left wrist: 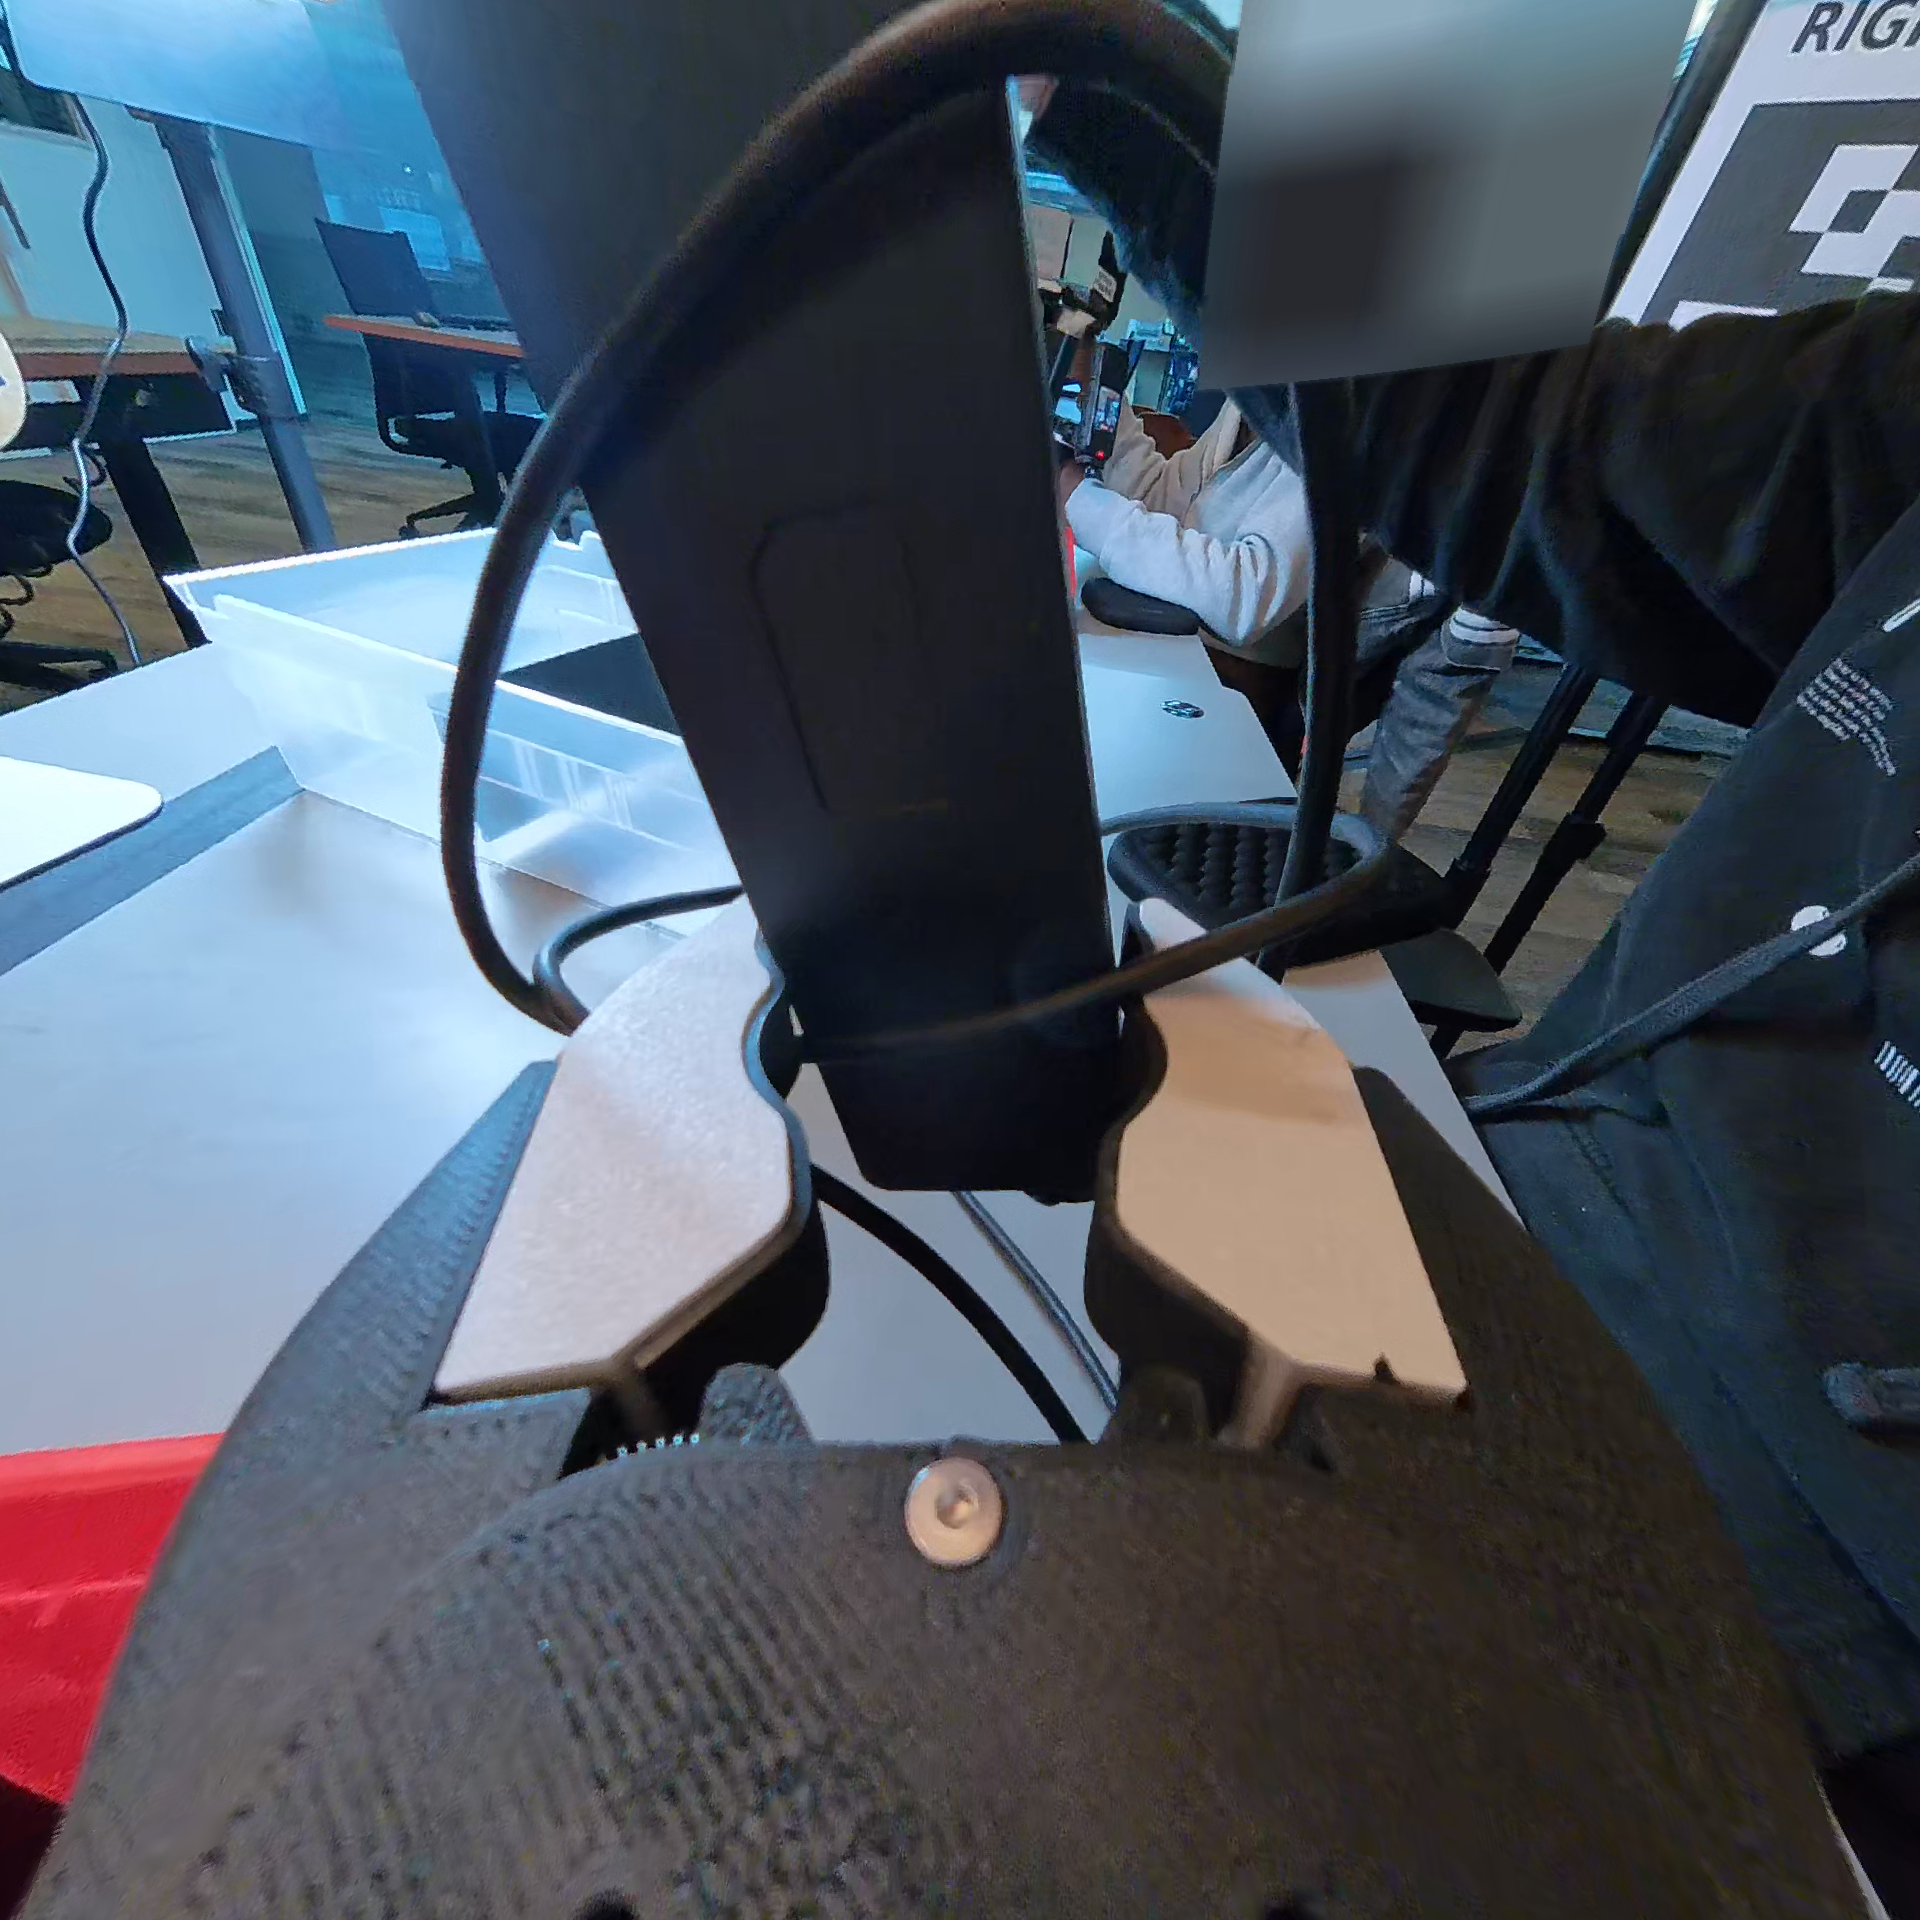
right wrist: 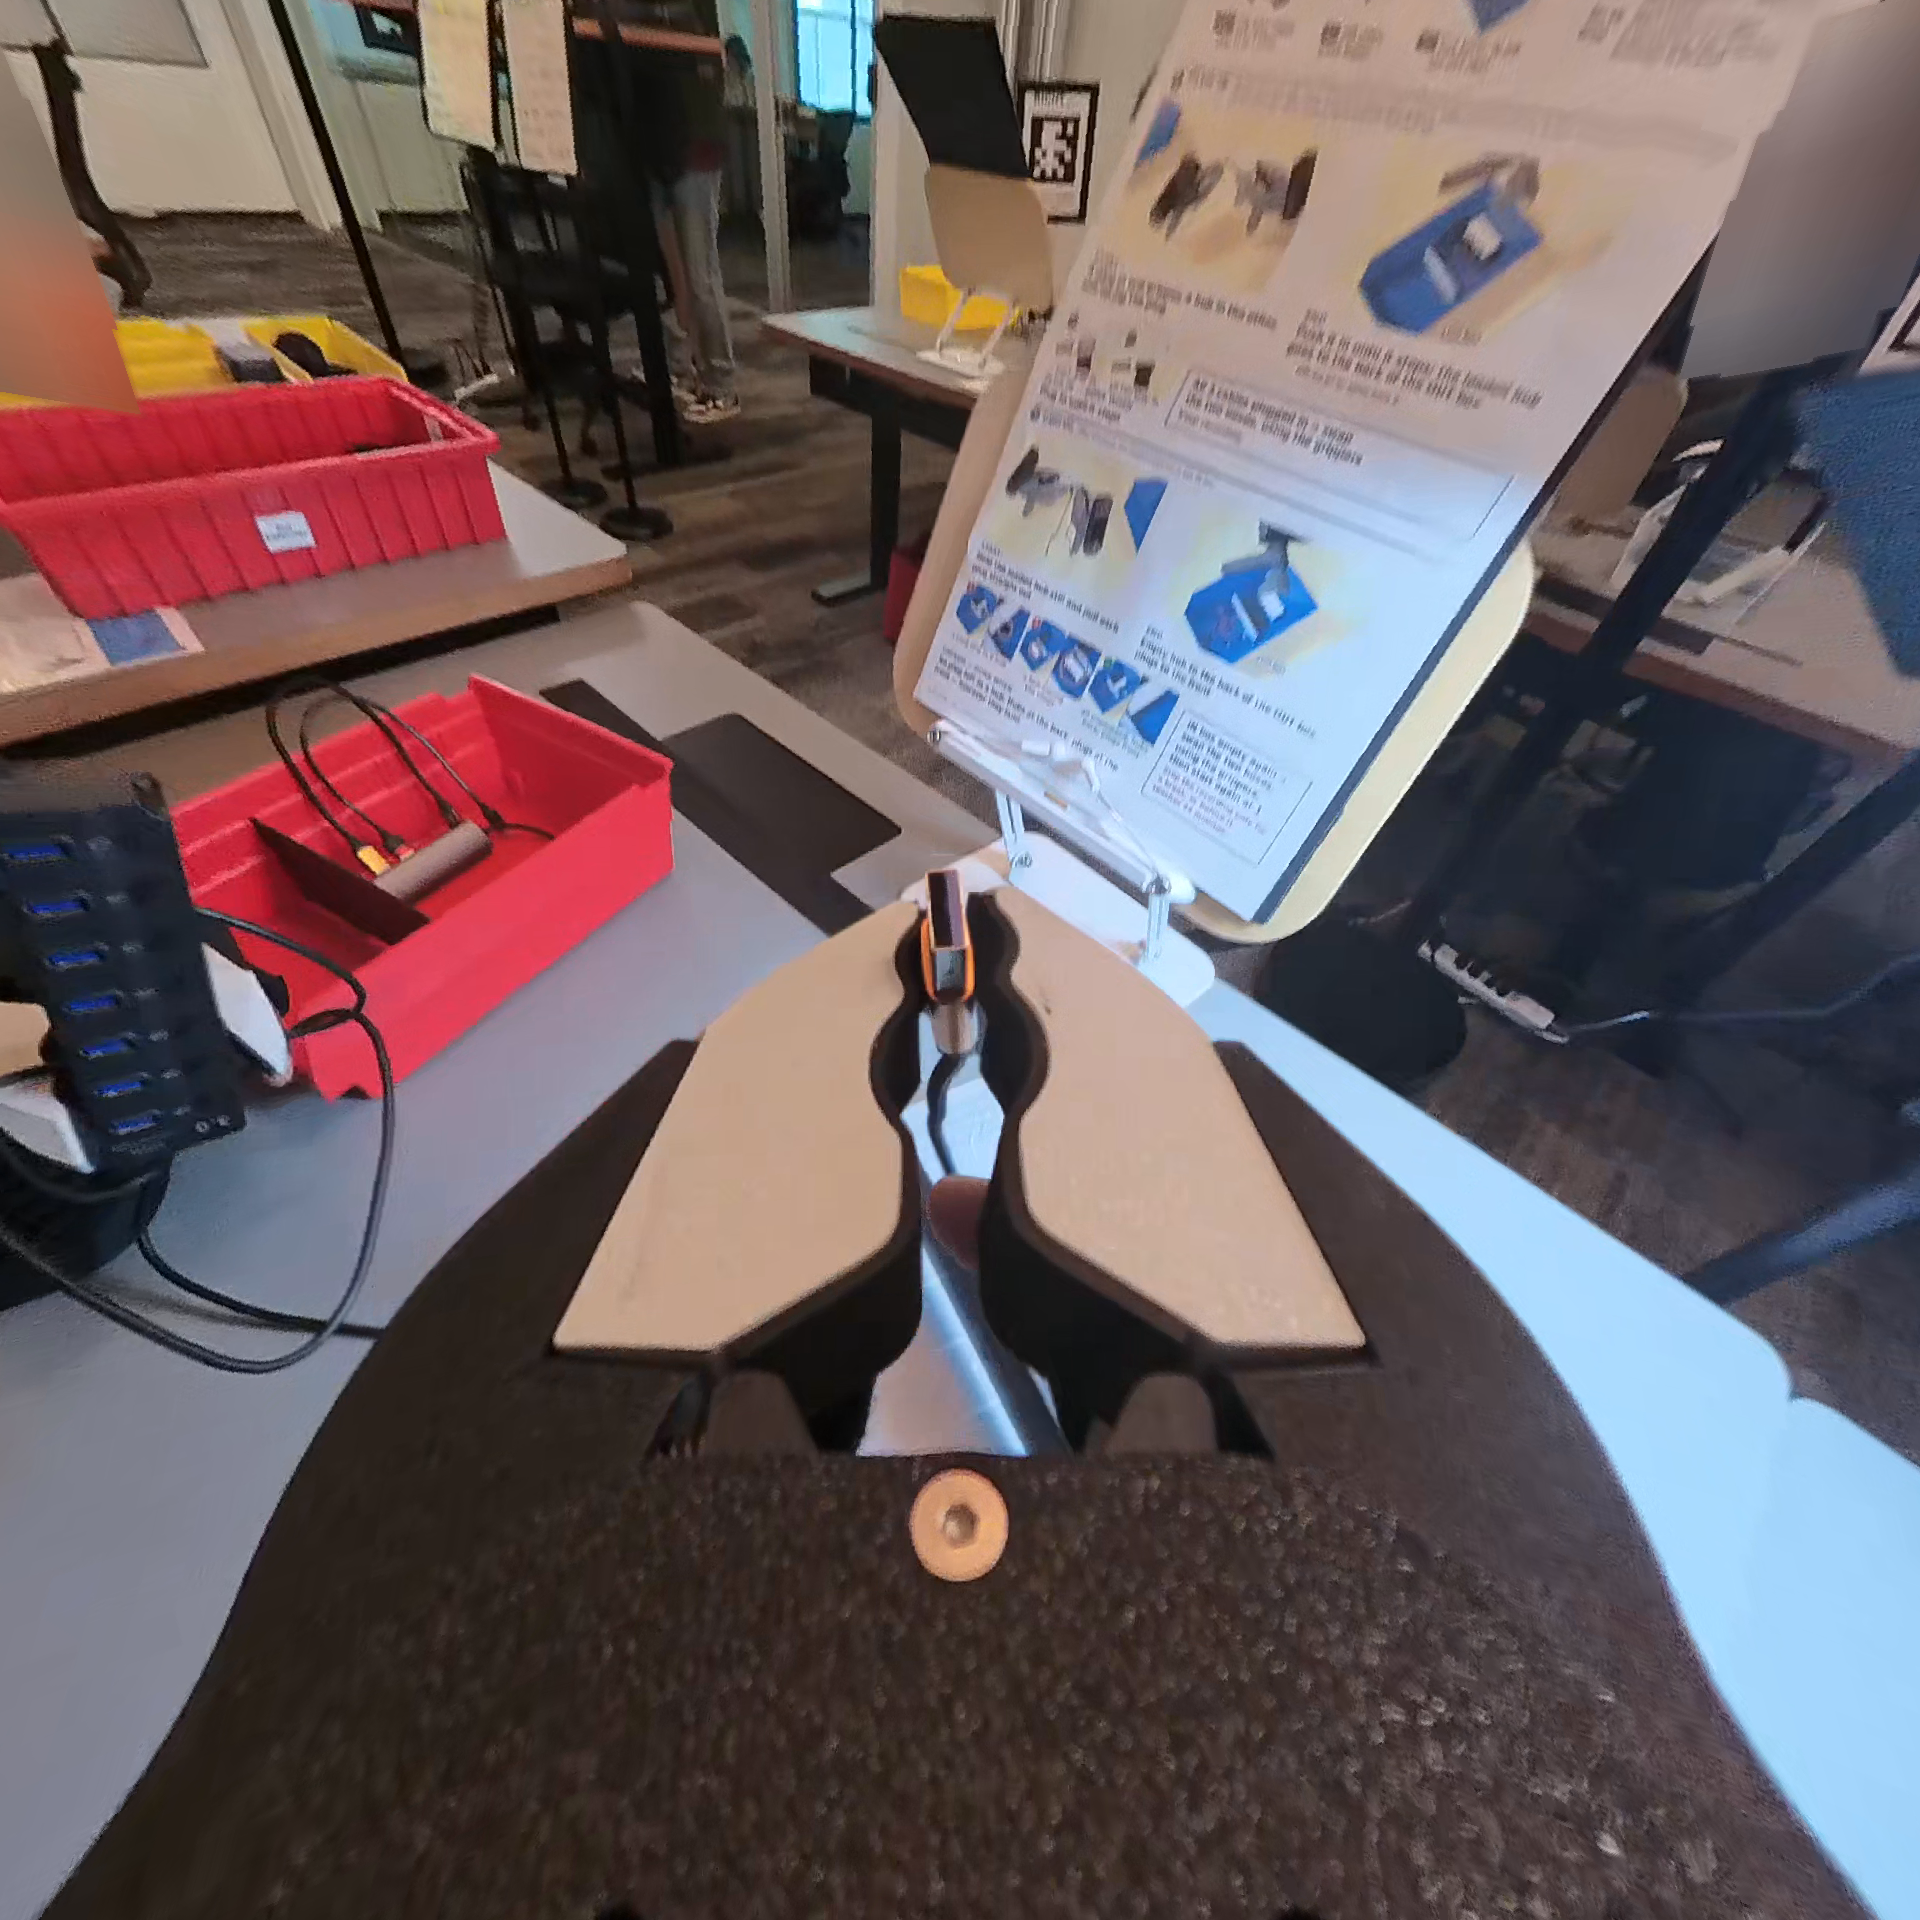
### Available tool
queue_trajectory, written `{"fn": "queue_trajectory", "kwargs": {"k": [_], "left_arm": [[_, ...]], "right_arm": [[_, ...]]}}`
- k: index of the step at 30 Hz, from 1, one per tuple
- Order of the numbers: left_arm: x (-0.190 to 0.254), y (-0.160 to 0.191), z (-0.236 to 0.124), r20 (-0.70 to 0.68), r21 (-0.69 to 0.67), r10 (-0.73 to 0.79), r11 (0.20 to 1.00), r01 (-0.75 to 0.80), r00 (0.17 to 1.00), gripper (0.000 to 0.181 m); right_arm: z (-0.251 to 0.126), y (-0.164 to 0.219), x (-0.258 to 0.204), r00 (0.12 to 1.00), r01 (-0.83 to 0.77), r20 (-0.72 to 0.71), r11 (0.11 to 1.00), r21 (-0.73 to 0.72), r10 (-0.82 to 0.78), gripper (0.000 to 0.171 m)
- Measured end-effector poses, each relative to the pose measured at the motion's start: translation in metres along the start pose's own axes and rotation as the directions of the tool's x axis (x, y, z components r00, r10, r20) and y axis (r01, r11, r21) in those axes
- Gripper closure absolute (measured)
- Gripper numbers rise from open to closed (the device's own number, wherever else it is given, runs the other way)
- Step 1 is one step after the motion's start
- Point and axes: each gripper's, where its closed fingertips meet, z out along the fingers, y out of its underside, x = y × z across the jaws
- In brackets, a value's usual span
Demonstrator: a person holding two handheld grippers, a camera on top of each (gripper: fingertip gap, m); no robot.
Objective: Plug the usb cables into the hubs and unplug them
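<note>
My left gripper [left wrist: 951,997] is shut on a long black USB hub [left wrist: 862,582] and holds it upright above the white table [left wrist: 208,1091]; its black cable [left wrist: 488,665] loops around it. The same hub [right wrist: 104,977] shows at the far left of the right wrist view, with a column of blue ports facing me. My right gripper [right wrist: 951,935] is shut on a USB plug [right wrist: 945,961] with an orange collar, tip pointing forward, its black cable trailing back between the fingers. A second grey hub [right wrist: 431,862] with cables plugged in lies in a red bin [right wrist: 561,821].
A large red crate [right wrist: 249,499] sits on a far table. An instruction board on a stand [right wrist: 1278,499] rises just beyond my right gripper. A clear plastic tray [left wrist: 416,665] lies on the table behind the hub. A person in black [left wrist: 1714,935] stands at the right. The left gripper's tips are roughly 40 cm from the right gripper's.
</note>
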Motion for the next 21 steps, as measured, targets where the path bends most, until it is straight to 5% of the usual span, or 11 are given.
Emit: {"fn": "queue_trajectory", "kwargs": {"k": [7,13,21], "left_arm": [[0.002,0.003,0.002,-0.007,-0.015,0.005,1.000,-0.005,1.000,0.121],[0.001,0.004,0.002,-0.003,-0.015,0.000,1.000,0.000,1.000,0.121],[0.000,0.009,0.005,0.001,-0.035,-0.003,0.999,0.003,1.000,0.121]], "right_arm": [[0.034,0.074,-0.008,0.999,-0.016,0.026,0.992,-0.123,0.020,0.165],[0.061,0.143,-0.009,0.988,0.038,-0.139,0.973,-0.226,-0.070,0.165],[0.082,0.182,-0.025,0.970,0.083,-0.197,0.958,-0.274,-0.141,0.165]]}}
